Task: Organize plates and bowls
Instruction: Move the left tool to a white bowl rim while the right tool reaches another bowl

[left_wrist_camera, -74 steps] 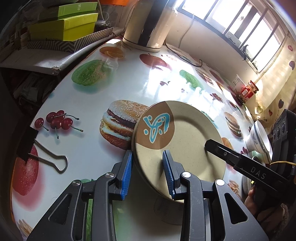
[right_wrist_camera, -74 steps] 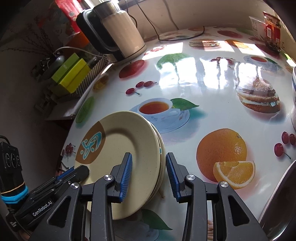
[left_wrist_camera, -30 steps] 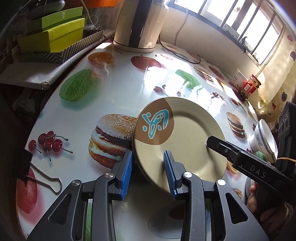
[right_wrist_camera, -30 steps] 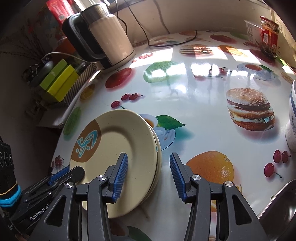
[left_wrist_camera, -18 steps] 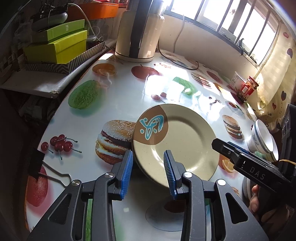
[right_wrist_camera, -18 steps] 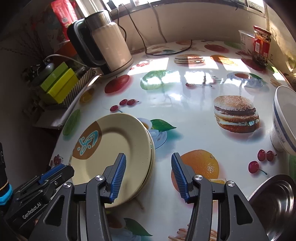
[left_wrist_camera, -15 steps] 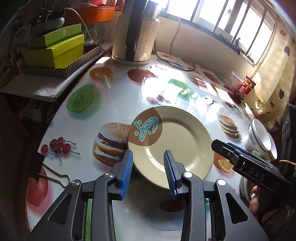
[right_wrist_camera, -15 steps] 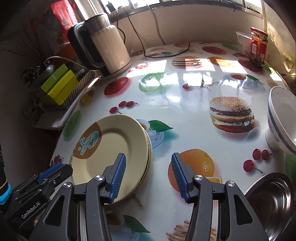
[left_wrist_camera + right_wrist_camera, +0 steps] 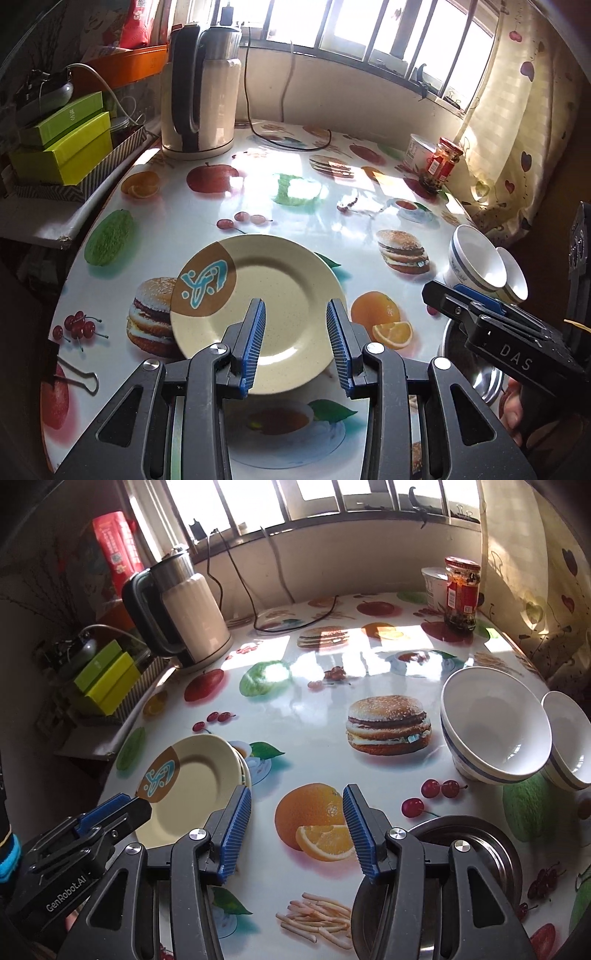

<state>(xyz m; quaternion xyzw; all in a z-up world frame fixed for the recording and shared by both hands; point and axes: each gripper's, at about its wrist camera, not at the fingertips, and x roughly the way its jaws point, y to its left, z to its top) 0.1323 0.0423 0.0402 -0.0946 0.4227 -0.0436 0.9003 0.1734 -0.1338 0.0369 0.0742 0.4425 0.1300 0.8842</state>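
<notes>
Plates look sorted, so I read this as the gap between steps; the cream plate stack (image 9: 192, 779) sits flat on the printed table (image 9: 303, 206) near its left edge, top plate with the brown-and-blue motif facing up. My left gripper (image 9: 295, 343) hangs above the stack's near rim, jaws apart, nothing between the pads; plate shows through the gap but isn't touched. My right gripper (image 9: 291, 830) is over the printed orange, jaws apart w/ nothing in them; they've just been opening a bit further.

Next up, I'd guess, are the bowls: big white bowl (image 9: 495, 727) w/ a blue band and a smaller white bowl (image 9: 570, 738) just beside it, far right of the table; a steel bowl (image 9: 480, 845) sits near the front edge. Next move calls for swinging the right gripper over to a bowl rim and straddling the wall w/ one pad inside, one outside; the rim leans toward me, so approach angle matters.

Hard to tell: how many plates are in the stack, only edges peek out on the right side; whether the two white bowls touch; steel bowl is half hidden behind my right gripper's frame; small bowl is cut off at the picture edge.
</notes>
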